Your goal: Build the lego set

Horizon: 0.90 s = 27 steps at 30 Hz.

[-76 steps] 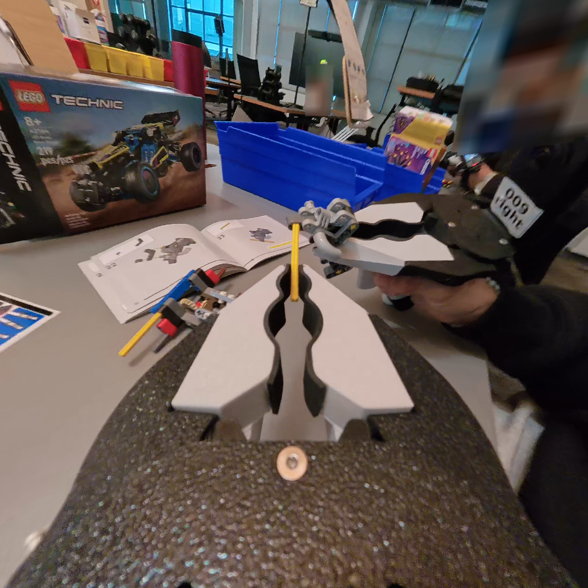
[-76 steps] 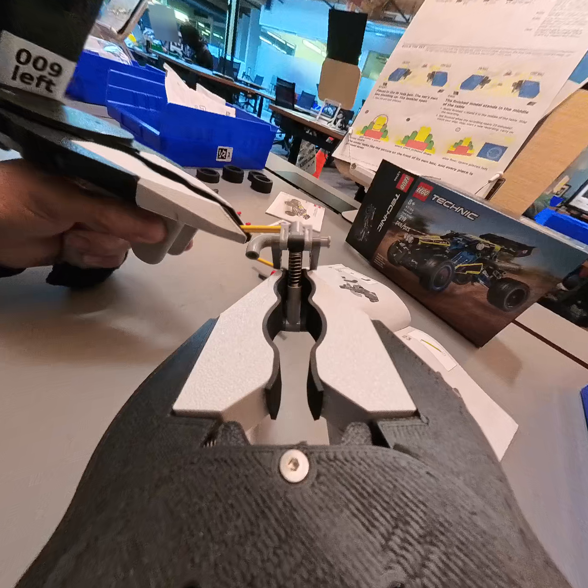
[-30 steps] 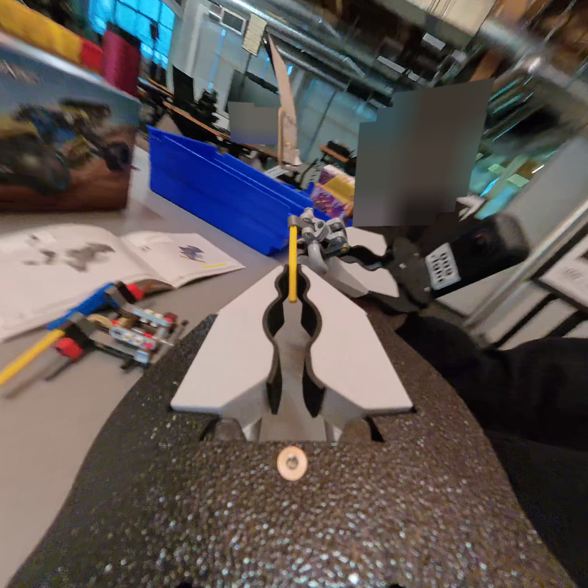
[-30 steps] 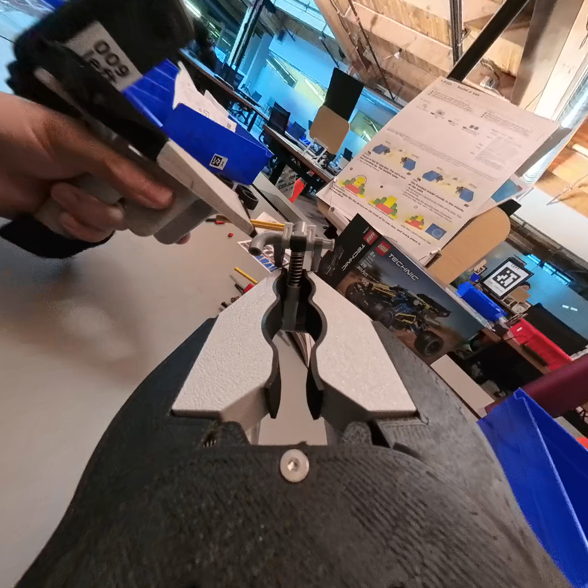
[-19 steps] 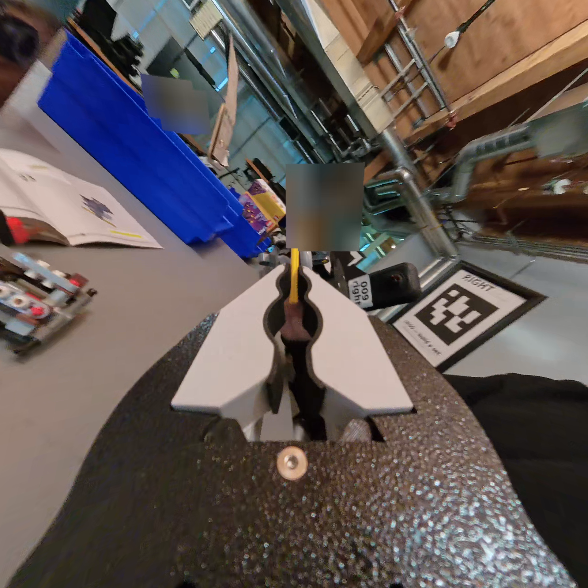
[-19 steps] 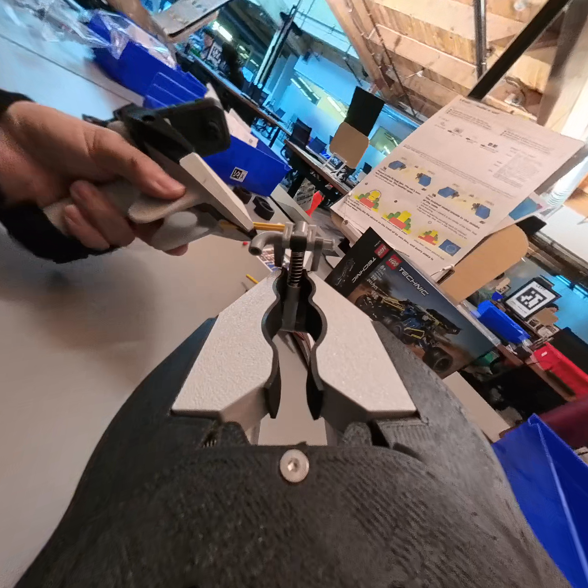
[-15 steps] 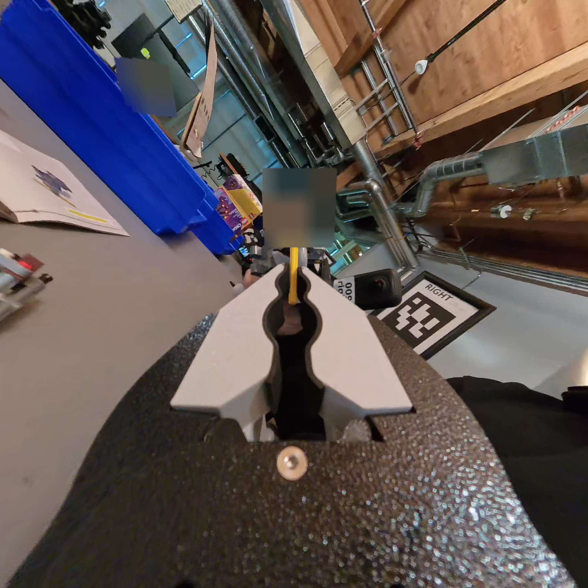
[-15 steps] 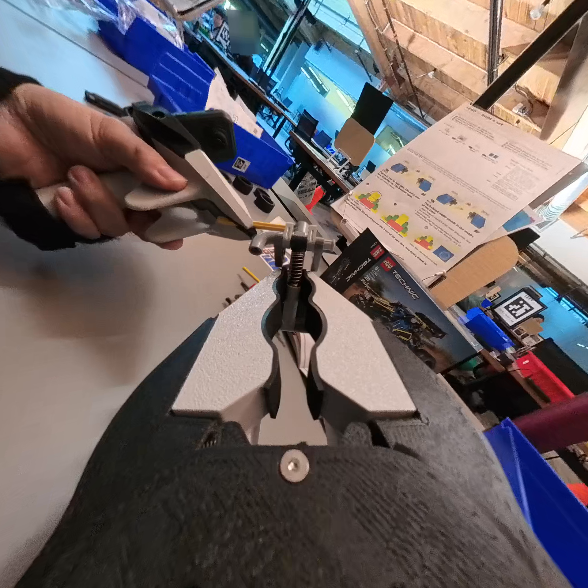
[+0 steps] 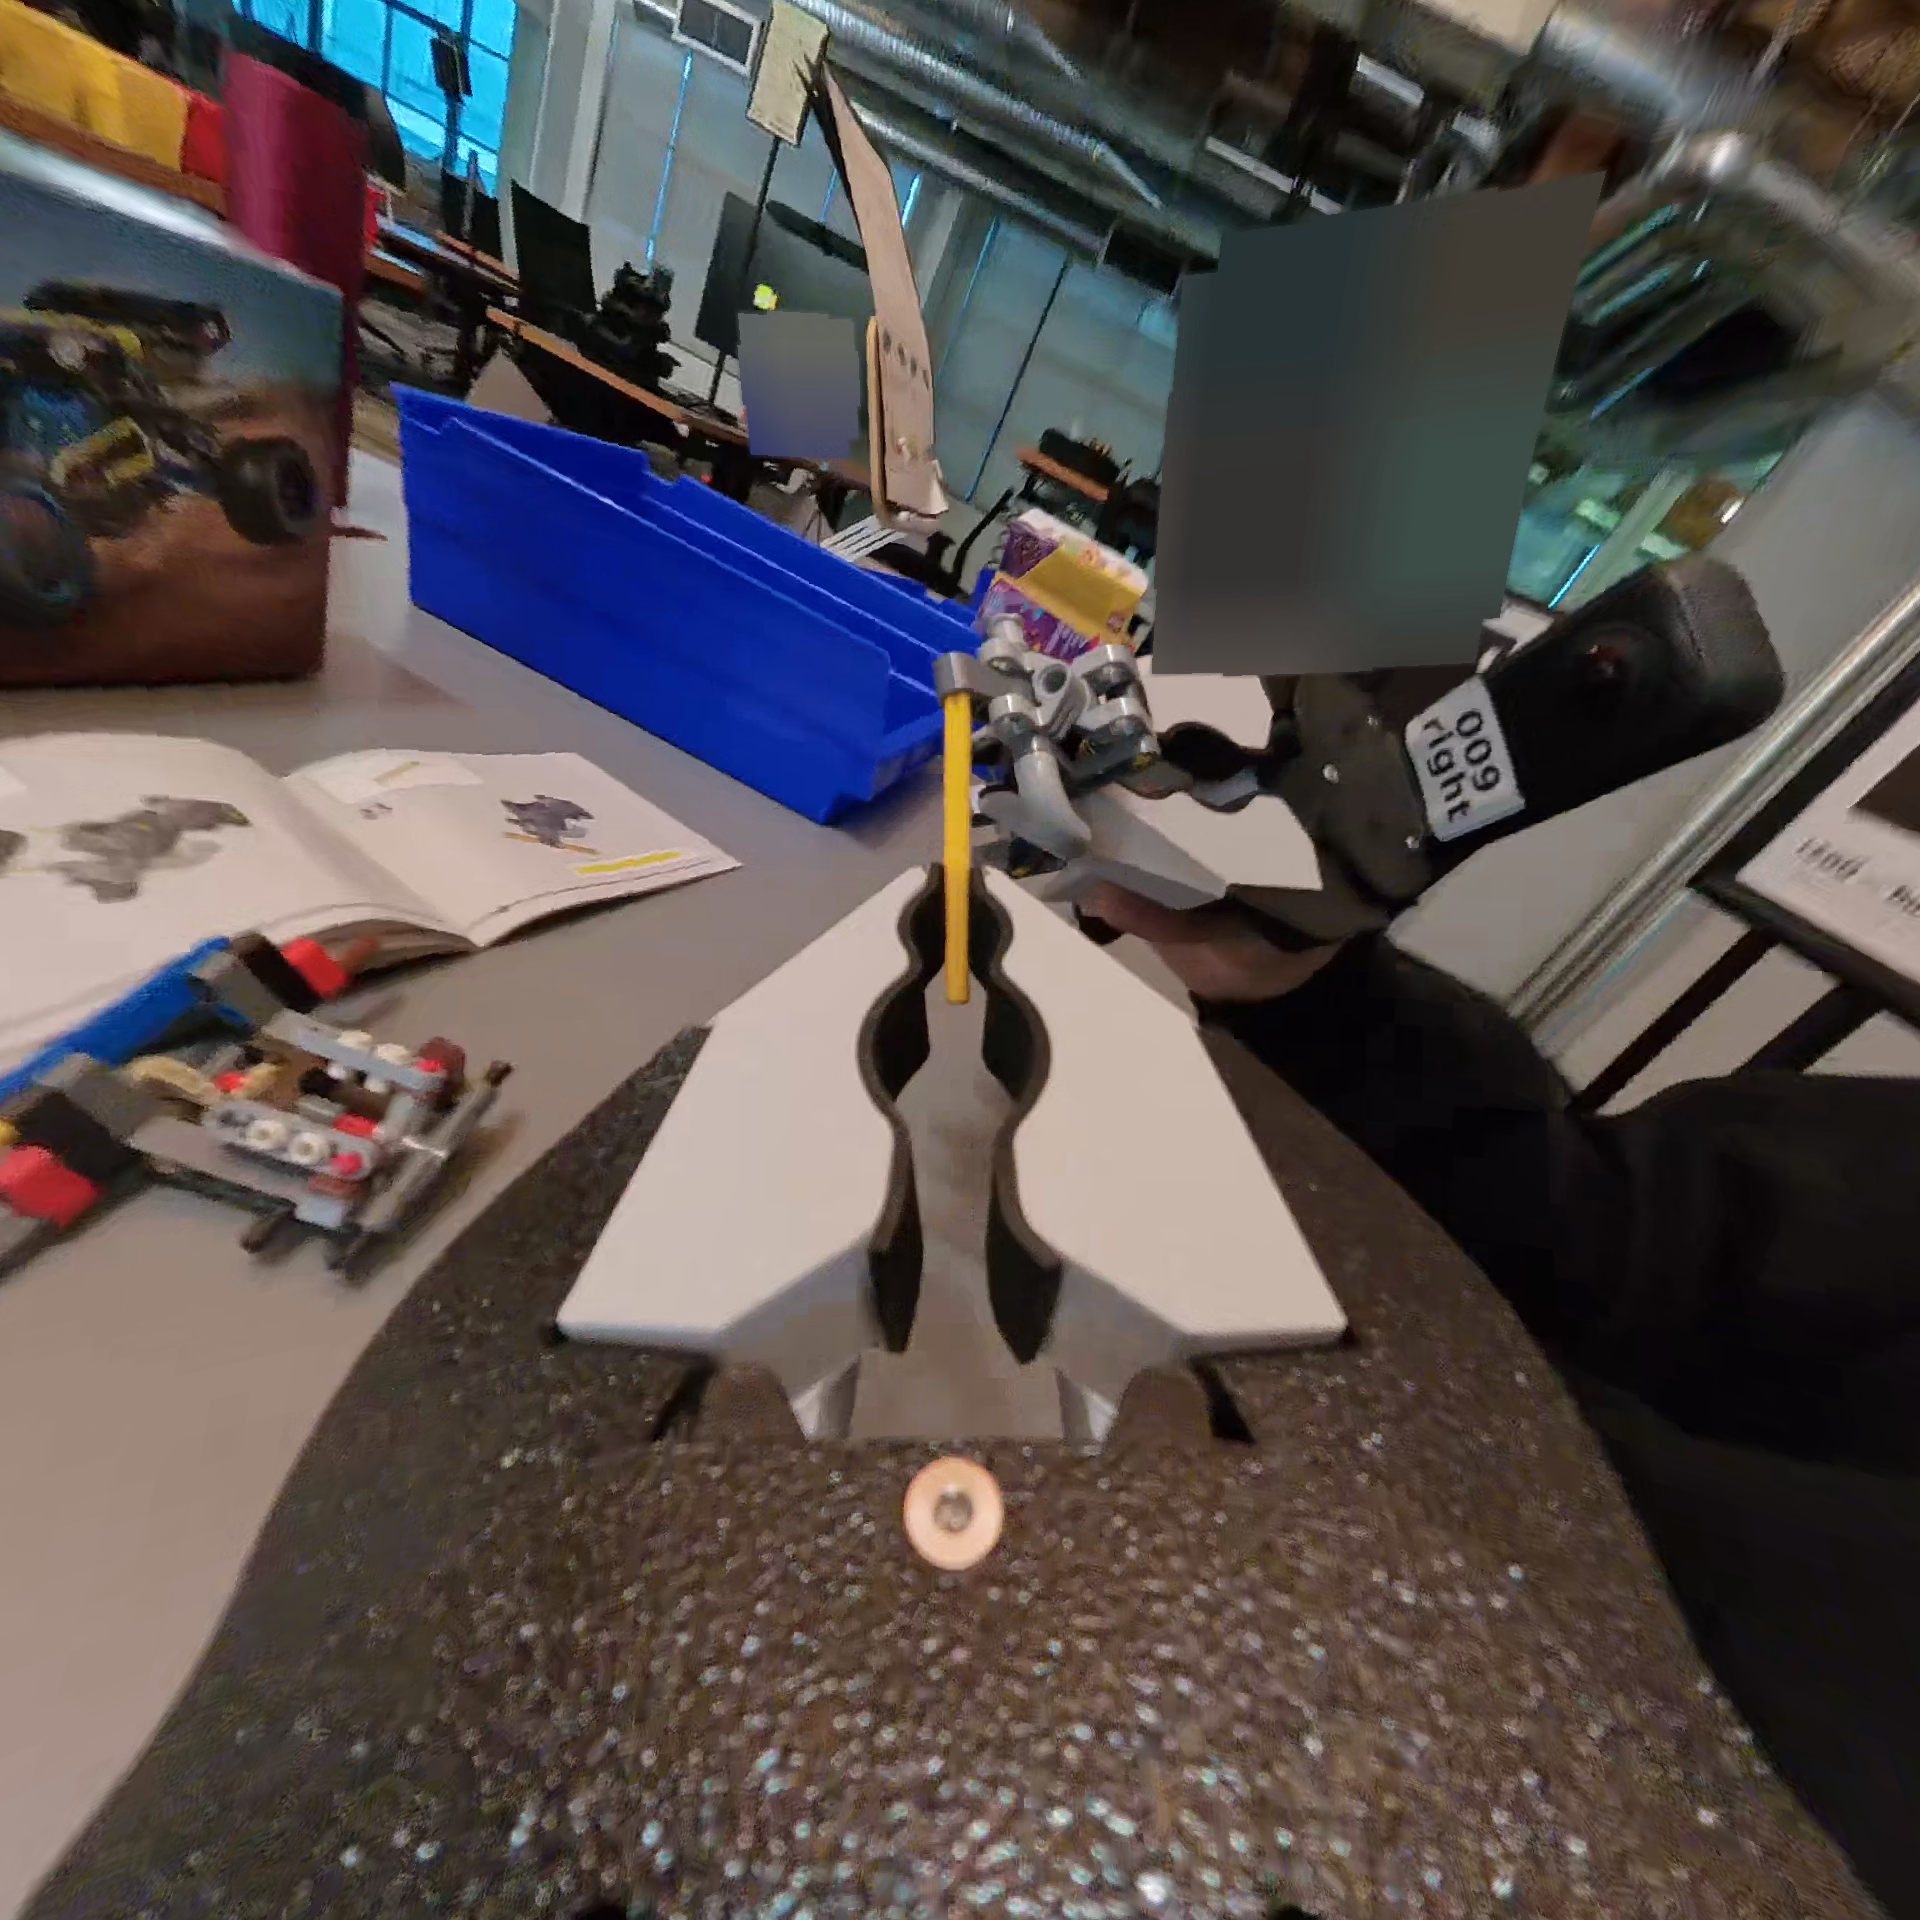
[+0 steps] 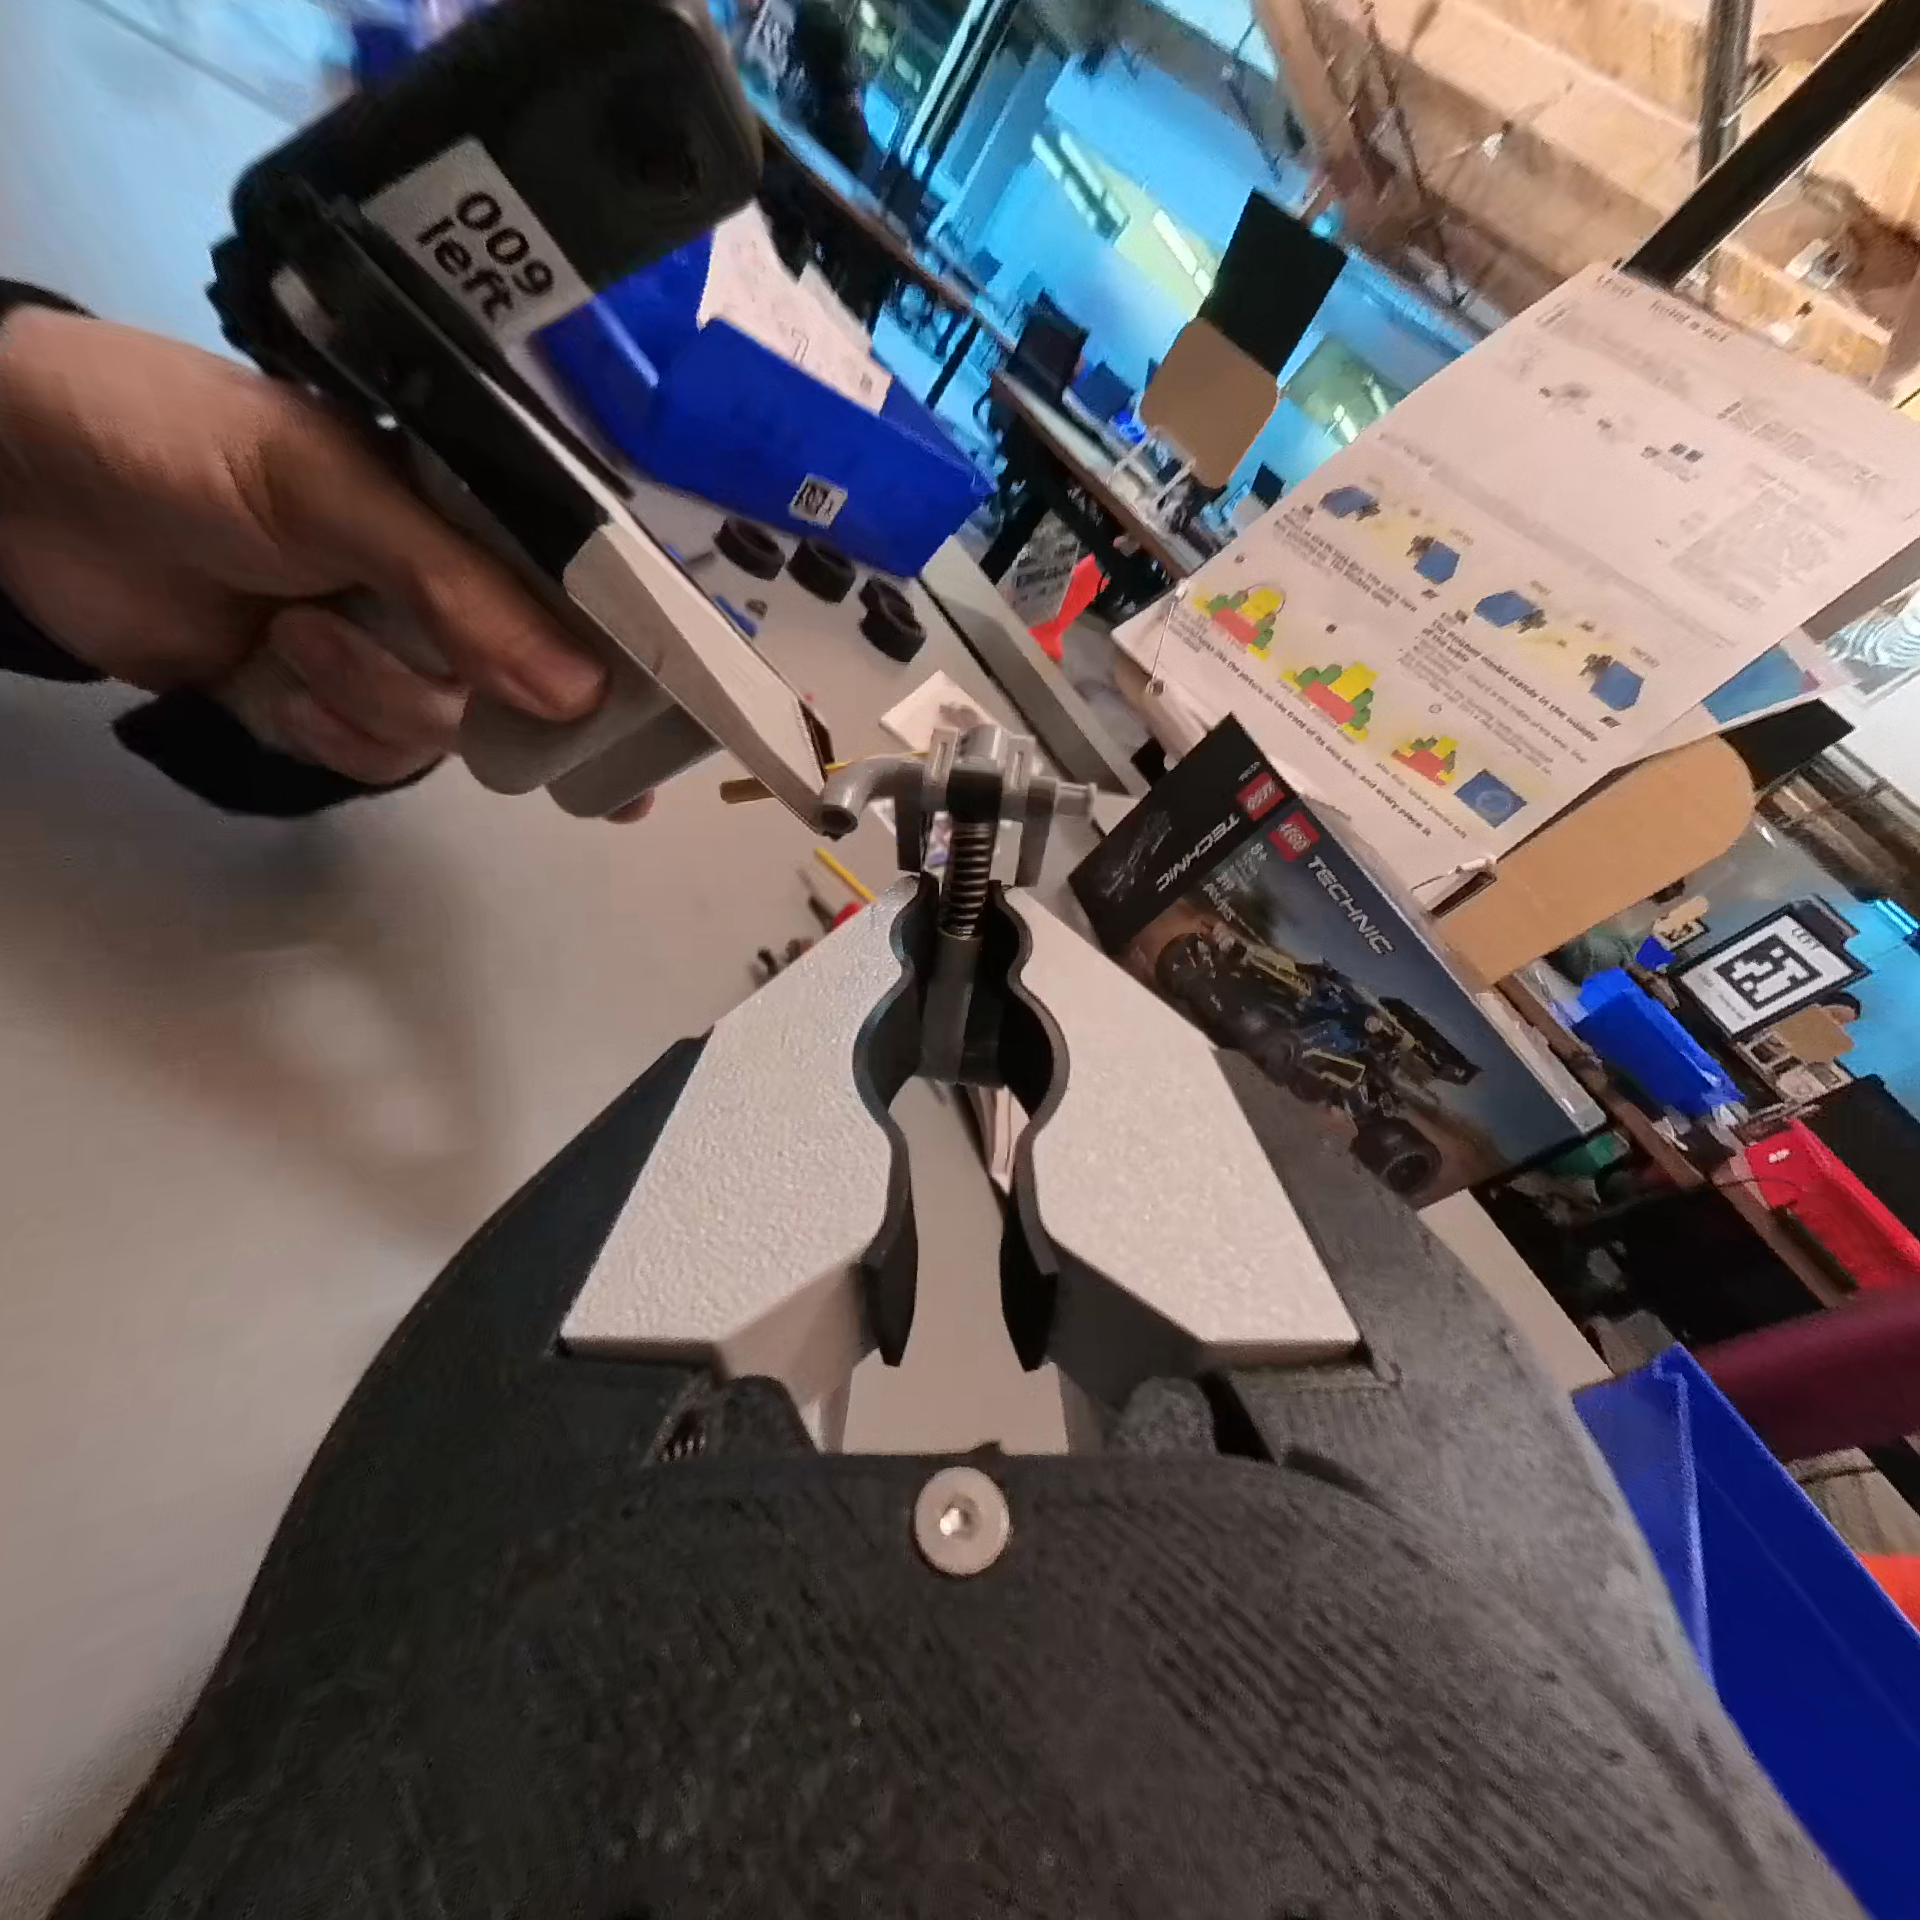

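My left gripper (image 9: 956, 883) is shut on a thin yellow axle (image 9: 957, 831) that points forward. The axle's far end sits in a grey connector (image 9: 961, 677) of a small grey assembly (image 9: 1060, 727). My right gripper (image 10: 961, 894) is shut on that grey assembly (image 10: 961, 784), gripping its black shock absorber with a spring (image 10: 966, 862). The right gripper also shows in the left wrist view (image 9: 1164, 842), to the right, with a hand under it. The left gripper shows in the right wrist view (image 10: 810, 769), its tips at the assembly's left end. Both are held above the grey table (image 9: 156, 1403).
A partly built chassis (image 9: 312, 1122) with red, blue and grey parts lies at the left. An open instruction booklet (image 9: 364, 831), the set's box (image 9: 156, 499) and blue bins (image 9: 665, 603) stand beyond. Black tyres (image 10: 821, 571) and a poster (image 10: 1538, 561) show in the right wrist view. The tips of both grippers are at nearly the same place.
Both grippers have swung back down from a steep upward tilt, so the table, booklet and chassis are in view again. The axle stays engaged with the grey assembly.
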{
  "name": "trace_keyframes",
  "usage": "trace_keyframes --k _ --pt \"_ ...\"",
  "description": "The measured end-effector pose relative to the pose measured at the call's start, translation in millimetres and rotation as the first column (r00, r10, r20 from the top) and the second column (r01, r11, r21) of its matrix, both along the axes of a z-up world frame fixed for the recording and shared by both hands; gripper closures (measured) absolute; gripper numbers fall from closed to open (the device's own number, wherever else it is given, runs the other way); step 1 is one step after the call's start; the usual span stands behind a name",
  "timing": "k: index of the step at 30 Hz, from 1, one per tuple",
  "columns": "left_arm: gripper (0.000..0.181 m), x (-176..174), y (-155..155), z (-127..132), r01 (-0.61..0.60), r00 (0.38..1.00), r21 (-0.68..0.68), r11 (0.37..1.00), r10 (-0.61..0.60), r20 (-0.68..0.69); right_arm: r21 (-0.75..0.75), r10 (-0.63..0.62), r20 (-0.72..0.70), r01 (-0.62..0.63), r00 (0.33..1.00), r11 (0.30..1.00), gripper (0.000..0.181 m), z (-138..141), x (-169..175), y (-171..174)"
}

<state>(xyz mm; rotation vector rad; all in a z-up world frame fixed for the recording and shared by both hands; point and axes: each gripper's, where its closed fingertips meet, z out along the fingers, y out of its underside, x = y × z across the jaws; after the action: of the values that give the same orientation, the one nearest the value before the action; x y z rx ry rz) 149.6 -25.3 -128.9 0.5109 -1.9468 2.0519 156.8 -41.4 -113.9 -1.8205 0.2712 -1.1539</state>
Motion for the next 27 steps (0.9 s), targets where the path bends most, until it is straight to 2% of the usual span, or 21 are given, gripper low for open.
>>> trace_keyframes --k 1,3,6,11,14,17,19,20,24,27 --pt "0.181 2.7 -1.1 -7.1 -0.026 0.999 0.041 0.999 0.025 0.026 -0.05 -0.021 -0.016 0.02 1.0 0.999 0.175 -6.1 2.0 -2.0" --pt "0.18 8.9 -2.4 -19.0 -0.125 0.979 0.157 0.98 0.097 0.178 -0.133 -0.068 -0.018 0.065 0.998 0.989 0.175 -14.7 5.5 -5.2" --pt "0.18 17.0 0.4 -22.6 -0.263 0.916 0.251 0.932 0.16 0.368 -0.083 -0.106 -0.076 0.1 0.991 0.992 0.175 -16.5 9.1 -4.7" --pt "0.18 30.7 8.0 -38.2 -0.399 0.843 0.371 0.838 0.177 0.508 0.001 -0.175 -0.262 0.182 0.949 0.983 0.176 -34.4 18.5 -2.6" --pt "0.18 34.3 11.1 -50.8 -0.393 0.87 0.447 0.804 0.168 0.463 -0.006 -0.231 -0.332 0.243 0.914 0.97 0.176 -49.1 21.8 -1.8" --pt "0.18 30.6 11.1 -62.6 -0.263 0.955 0.478 0.838 0.154 0.255 -0.222 -0.329 -0.229 0.28 0.916 0.934 0.176 -61.7 23.8 -4.2" --pt "0.18 30.5 13.2 -70.8 -0.193 0.979 0.486 0.852 0.134 0.154 -0.323 -0.356 -0.195 0.283 0.914 0.903 0.175 -70.2 23.5 -2.4" --pt "0.18 31.5 14.2 -73.9 -0.19 0.98 0.492 0.849 0.133 0.149 -0.325 -0.366 -0.197 0.292 0.909 0.9 0.175 -72.9 24.3 -0.6" --pt "0.181 34.9 15.4 -79.2 -0.241 0.963 0.534 0.81 0.132 0.235 -0.114 -0.334 -0.361 0.314 0.871 0.942 0.175 -76.9 25.5 6.4" --pt "0.181 32.8 13.3 -75.9 -0.21 0.973 0.504 0.838 0.129 0.193 -0.007 -0.27 -0.43 0.296 0.861 0.955 0.175 -75.5 24.2 5.7"
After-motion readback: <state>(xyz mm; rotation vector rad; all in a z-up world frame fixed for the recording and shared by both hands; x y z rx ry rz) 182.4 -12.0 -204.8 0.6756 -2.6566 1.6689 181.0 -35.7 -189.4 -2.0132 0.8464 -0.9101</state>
